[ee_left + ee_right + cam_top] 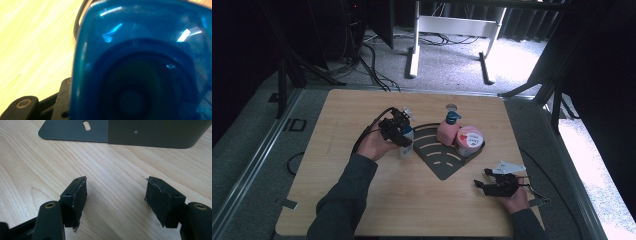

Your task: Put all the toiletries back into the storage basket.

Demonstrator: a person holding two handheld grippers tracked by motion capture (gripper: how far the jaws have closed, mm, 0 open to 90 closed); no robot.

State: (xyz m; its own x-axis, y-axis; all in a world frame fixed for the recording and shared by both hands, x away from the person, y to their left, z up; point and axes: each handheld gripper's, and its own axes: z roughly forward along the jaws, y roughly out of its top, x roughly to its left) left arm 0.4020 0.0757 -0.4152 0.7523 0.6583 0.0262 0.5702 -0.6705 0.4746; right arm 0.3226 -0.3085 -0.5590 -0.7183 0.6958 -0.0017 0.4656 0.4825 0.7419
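My left gripper (401, 131) is shut on a small bottle (406, 148) with a pale body, standing at the left edge of a dark fan-shaped rack (439, 162). In the left gripper view the bottle's translucent blue top (140, 62) sits right in front of the lens, with one black finger (62, 97) beside it at lower left. My right gripper (482, 178) rests low on the table at the front right, open with nothing between its jaws. In the right gripper view it (116, 187) faces the rack's wall (150, 132) over bare wood.
A pink pump bottle (447, 132) with a blue cap and a round tub (470, 140) with a pink and white lid stand on the rack. The wooden table (337, 165) ends close behind my right hand. Cables and a desk frame (452, 30) lie on the floor beyond.
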